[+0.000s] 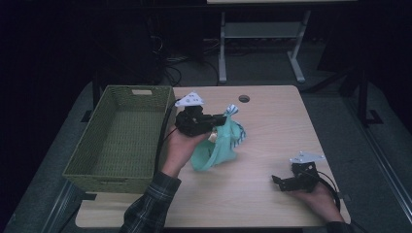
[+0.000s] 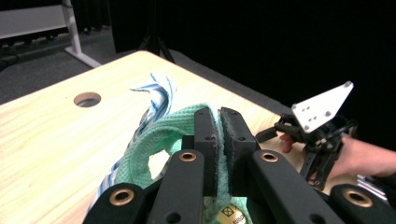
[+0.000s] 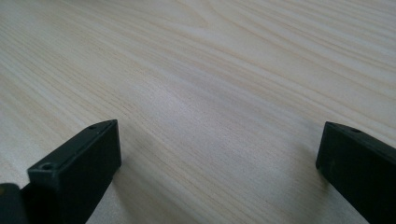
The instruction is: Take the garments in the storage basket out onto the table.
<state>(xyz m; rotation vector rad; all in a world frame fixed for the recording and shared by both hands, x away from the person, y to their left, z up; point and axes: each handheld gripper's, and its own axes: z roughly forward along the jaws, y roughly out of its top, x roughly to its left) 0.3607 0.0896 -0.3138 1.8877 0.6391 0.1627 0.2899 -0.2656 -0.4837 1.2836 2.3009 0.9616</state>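
Observation:
A mint-green cloth [image 1: 217, 148] with a blue-and-white striped piece [image 1: 232, 109] bunched into it hangs over the middle of the wooden table [image 1: 272, 126]. My left gripper [image 1: 219, 121] is shut on its upper edge. In the left gripper view the two jaws pinch a fold of the green cloth [image 2: 154, 140], and the striped piece [image 2: 156, 95] sticks up to their left. My right gripper [image 1: 276, 181] rests near the table's front right corner, held by a hand. Its jaws stand wide open in the right gripper view [image 3: 217, 158] over bare wood.
A green woven basket [image 1: 167, 104] sits along the table's left side, close to the left hand. A round cable hole [image 1: 244, 98] is near the far edge. A white desk frame [image 1: 262, 43] stands on the floor beyond the table.

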